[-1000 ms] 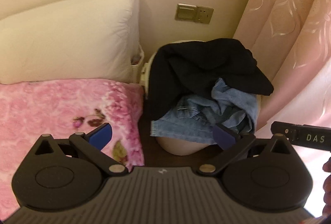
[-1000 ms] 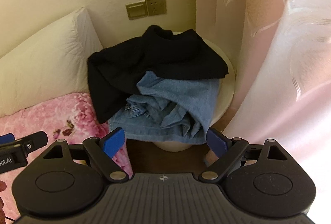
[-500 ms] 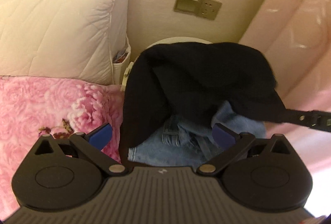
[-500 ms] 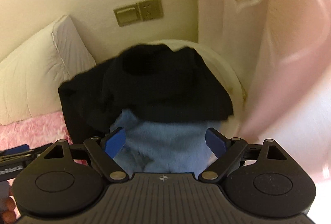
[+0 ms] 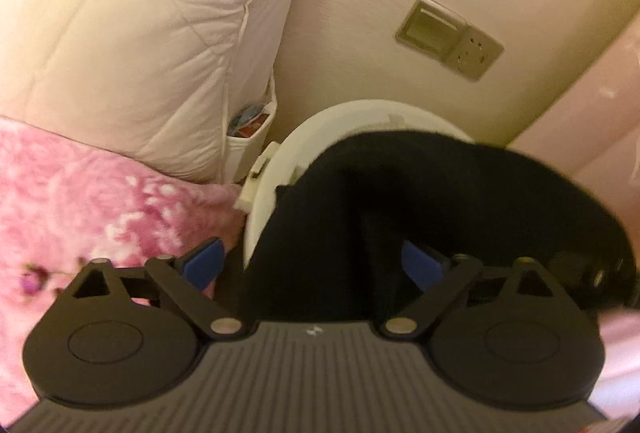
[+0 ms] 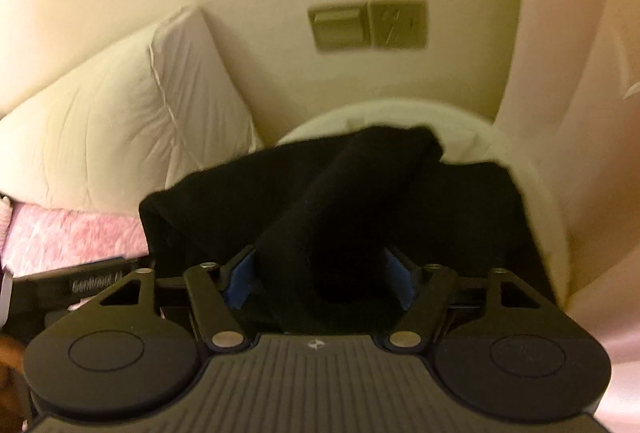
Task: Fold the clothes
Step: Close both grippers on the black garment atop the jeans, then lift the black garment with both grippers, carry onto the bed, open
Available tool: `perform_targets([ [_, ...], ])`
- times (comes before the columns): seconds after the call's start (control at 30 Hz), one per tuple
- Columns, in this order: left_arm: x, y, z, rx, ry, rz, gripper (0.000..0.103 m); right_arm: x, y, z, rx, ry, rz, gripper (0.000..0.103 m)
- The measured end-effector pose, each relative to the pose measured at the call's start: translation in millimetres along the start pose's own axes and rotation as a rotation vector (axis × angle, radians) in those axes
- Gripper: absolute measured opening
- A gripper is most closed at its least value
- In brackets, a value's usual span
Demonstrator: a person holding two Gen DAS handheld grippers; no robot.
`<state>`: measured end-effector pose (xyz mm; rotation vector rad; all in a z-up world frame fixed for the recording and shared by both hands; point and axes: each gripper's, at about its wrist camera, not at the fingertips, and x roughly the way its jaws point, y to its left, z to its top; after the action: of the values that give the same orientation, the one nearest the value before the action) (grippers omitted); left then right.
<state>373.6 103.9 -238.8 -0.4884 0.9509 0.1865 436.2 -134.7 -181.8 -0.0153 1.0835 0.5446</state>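
Task barely started; nothing folded yet; black garment [image 6: 360,201] lies bunched in a heap on the round white stool [image 5: 320,125], directly ahead of and below both grippers; picking it up, spreading it flat and every fold are left, as I judge it.

Right gripper [image 6: 320,277]: jaws closing around a raised ridge of the black cloth; the ridge sits between the blue pads [image 6: 238,283], left pad looks to touch it, right pad hard to tell; not yet a firm clamp by the look.

Left gripper [image 5: 310,265]: jaws apart and closing; the garment's left edge lies between them, nearer the right pad; left pad stands clear over the pink blanket [image 5: 100,193].

Orientation: garment crumpled, no clear front or collar; the ridge in the right view runs from the gripper up and to the right, away toward the wall; the overall heap spreads wider side to side in the left view.

Pillow [image 5: 132,33] off to the left; curtain [image 6: 580,113] on the right.
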Motion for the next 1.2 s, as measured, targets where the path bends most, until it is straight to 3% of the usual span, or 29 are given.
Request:
perform_targets([
  [0.1, 18.5, 4.9, 3.8, -0.046, 0.015, -0.061, 0.070, 17.0, -7.2, 0.7, 0.025, 0.063, 0.046, 0.055],
  [0.17, 26.8, 8.1, 5.7, -0.082, 0.025, -0.119, 0.042, 20.5, -12.3, 1.2, 0.047, 0.080, 0.093, 0.025],
  [0.2, 26.2, 7.3, 6.3, -0.085, 0.020, -0.130, 0.037, 21.3, -13.7, 3.8, 0.063, 0.081, 0.129, 0.018],
  [0.27, 21.9, 5.7, 7.9, -0.078, 0.007, -0.149, 0.022, 18.5, -13.5, 8.6, 0.075, 0.061, 0.173, 0.014],
  [0.33, 13.0, 6.8, 10.9, -0.090, -0.010, -0.174, 0.016, 10.2, -10.1, 15.7, 0.067, 0.015, 0.195, 0.014],
  [0.57, -21.4, 13.2, 27.8, -0.136, -0.064, -0.233, 0.005, -36.4, -0.6, 50.1, 0.061, -0.179, 0.295, 0.013],
  [0.83, -56.0, 3.6, 15.3, -0.111, -0.115, -0.300, 0.005, -98.7, 34.1, 83.4, 0.009, -0.349, 0.477, 0.012],
  [0.9, -61.2, 3.0, 13.3, -0.110, -0.127, -0.310, 0.009, -113.6, 42.0, 86.6, 0.003, -0.376, 0.503, 0.012],
  [1.03, -73.7, 3.4, 13.6, -0.131, -0.196, -0.352, 0.033, -132.4, 47.1, 83.9, 0.007, -0.384, 0.523, 0.012],
  [1.1, -73.1, -2.5, 15.0, -0.108, -0.208, -0.350, 0.035, -136.9, 45.8, 79.2, 0.016, -0.381, 0.515, 0.012],
  [1.13, -69.6, -4.9, 14.9, -0.101, -0.203, -0.346, 0.033, -138.1, 45.1, 77.0, 0.020, -0.378, 0.511, 0.012],
  [1.17, -66.9, -6.9, 14.3, -0.101, -0.200, -0.343, 0.016, -139.4, 44.5, 75.0, 0.024, -0.377, 0.506, 0.012],
  [1.2, -65.4, -8.3, 13.6, -0.099, -0.200, -0.339, 0.008, -140.7, 44.2, 73.5, 0.026, -0.375, 0.501, 0.012],
])
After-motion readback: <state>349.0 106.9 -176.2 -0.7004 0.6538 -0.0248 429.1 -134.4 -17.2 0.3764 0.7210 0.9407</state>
